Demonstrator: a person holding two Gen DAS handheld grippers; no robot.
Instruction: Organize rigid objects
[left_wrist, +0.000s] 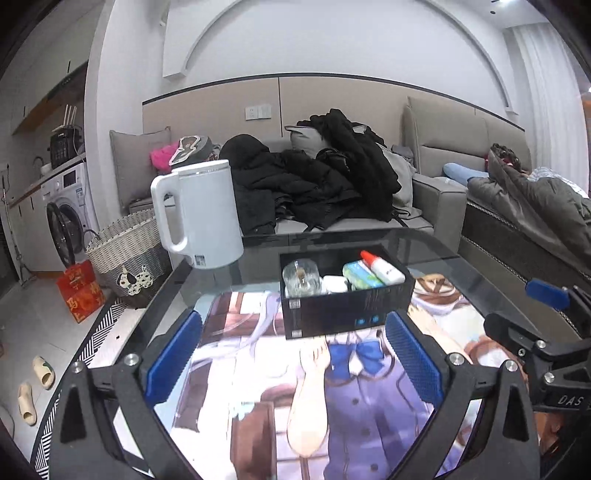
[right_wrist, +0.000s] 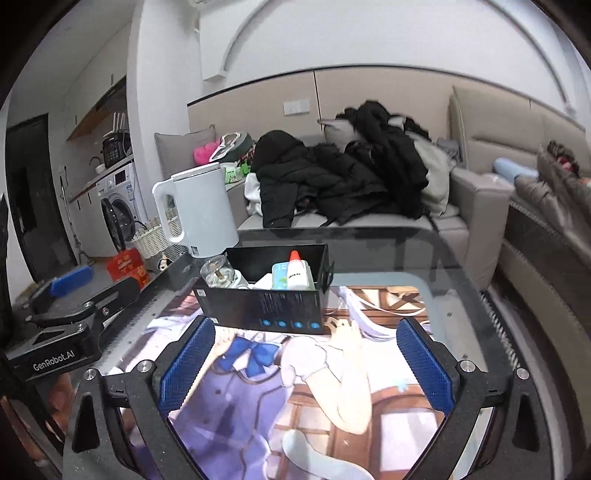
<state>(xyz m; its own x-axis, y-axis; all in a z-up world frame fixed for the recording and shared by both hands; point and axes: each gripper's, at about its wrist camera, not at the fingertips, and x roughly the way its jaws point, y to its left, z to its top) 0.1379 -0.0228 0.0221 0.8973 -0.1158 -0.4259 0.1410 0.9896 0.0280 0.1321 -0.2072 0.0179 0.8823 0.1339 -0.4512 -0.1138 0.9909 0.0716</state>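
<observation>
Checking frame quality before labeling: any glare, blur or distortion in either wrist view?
Left wrist: strong fisheye bending, dark corner vignette, glass table reflects the sofa, black box sharp. Right wrist: same bending, clothes pile slightly smeared, box readable.

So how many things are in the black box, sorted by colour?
See-through: 1, the glass globe.
White: 2, the bottle with the red cap and a small white thing I can't identify.
Green and blue: 1, the packet.
Total: 4 that I can see inside the black box; more may be hidden.
</observation>
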